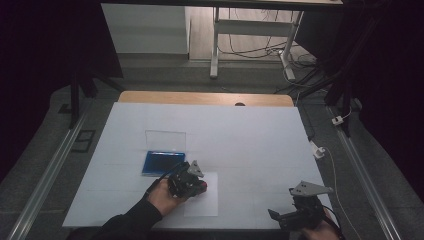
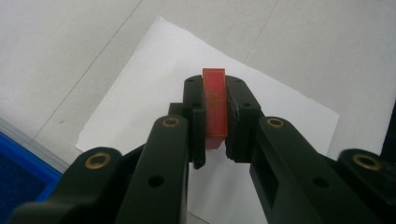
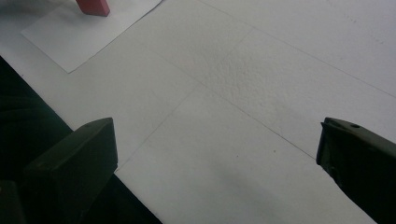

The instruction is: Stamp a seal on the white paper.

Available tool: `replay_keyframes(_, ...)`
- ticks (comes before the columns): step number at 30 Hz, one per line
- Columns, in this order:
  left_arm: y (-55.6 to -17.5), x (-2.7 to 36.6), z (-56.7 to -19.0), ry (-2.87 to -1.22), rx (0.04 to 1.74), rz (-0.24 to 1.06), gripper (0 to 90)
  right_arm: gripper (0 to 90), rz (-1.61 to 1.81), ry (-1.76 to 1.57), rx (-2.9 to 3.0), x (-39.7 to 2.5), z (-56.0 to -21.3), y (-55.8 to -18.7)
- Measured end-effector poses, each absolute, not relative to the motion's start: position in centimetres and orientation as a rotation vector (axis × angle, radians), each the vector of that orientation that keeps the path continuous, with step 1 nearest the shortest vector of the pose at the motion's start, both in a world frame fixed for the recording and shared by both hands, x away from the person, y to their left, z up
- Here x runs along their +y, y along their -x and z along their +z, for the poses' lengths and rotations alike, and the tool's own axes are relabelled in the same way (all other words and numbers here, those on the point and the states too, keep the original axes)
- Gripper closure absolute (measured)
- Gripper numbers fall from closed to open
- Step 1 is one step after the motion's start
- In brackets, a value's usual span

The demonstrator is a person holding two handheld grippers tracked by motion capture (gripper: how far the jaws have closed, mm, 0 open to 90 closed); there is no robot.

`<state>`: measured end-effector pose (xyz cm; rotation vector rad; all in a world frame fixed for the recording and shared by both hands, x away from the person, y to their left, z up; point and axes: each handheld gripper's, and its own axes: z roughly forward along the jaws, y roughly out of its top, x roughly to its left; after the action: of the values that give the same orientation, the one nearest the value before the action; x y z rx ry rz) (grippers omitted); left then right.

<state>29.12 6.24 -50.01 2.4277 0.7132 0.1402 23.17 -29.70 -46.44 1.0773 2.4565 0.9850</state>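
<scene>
This looks like a lab or a recording room set up for tests, not a home. A wide table covered in plain white sheeting (image 1: 250, 135) fills the middle, with a strip of pale wooden tabletop (image 1: 205, 97) showing at its far edge. Black curtains (image 1: 45, 45) hang at both sides and shut the space in. Grey metal rails (image 1: 47, 175) run along the grey carpeted floor (image 1: 30, 165) beside the table. Behind it stands a white metal desk frame (image 1: 250, 35) with loose black cables (image 1: 260, 50) tangled on the floor under it. A white plug adapter with a thin white cable (image 1: 318, 150) lies at the table's right edge.
</scene>
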Motion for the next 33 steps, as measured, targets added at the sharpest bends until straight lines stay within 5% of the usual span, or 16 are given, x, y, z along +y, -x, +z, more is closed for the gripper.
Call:
replay_keyframes(22, -29.7, 7.7, -51.1, -2.313, 0.77, 0.028, 80.4, 0.0, 0.971, -1.078, 2.467, -29.5, -46.5, -23.2)
replay_keyframes(33, -28.0, 6.3, -50.8, -2.372, 0.733, 0.21, 80.5, 0.0, 0.963, -1.077, 2.474, -29.5, -46.5, -23.3)
